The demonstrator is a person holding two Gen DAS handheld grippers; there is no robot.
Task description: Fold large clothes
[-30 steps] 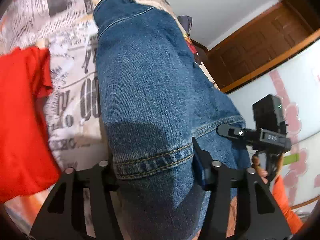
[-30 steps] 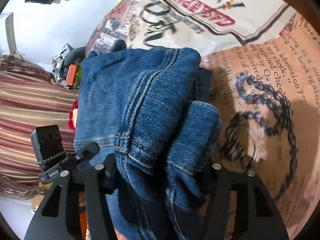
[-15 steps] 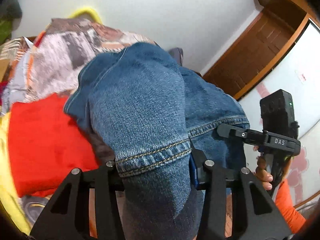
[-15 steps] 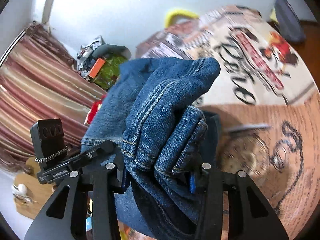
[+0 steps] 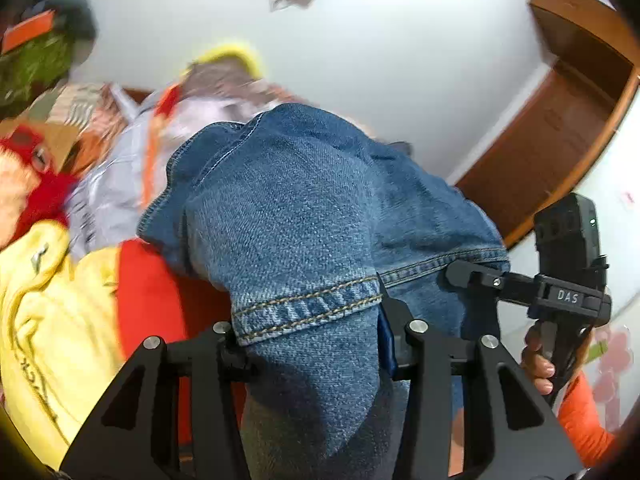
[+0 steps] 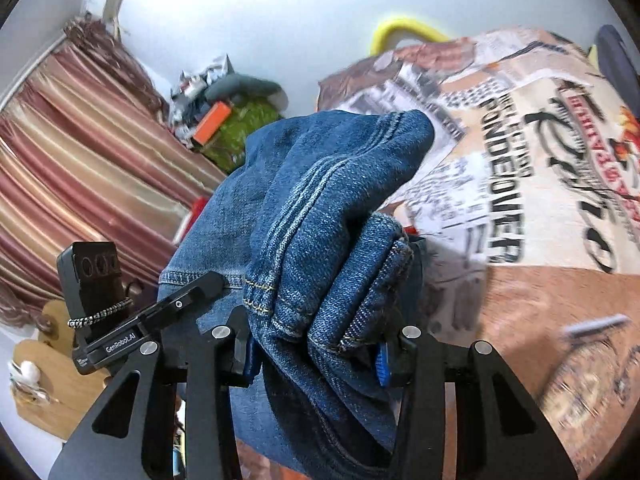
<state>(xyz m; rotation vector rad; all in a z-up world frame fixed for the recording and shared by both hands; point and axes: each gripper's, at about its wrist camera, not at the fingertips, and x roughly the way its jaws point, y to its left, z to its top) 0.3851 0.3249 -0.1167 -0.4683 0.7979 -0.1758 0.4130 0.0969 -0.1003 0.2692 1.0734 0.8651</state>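
A bed under a newspaper-print cover is lying behind. Both grippers, left and right, are pinching the blue denim jeans between their fingers.

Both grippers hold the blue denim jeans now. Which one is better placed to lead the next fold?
Probably the left gripper: it clamps one flat hem of the blue denim jeans. The right gripper pinches a bunched wad, harder to lay flat.
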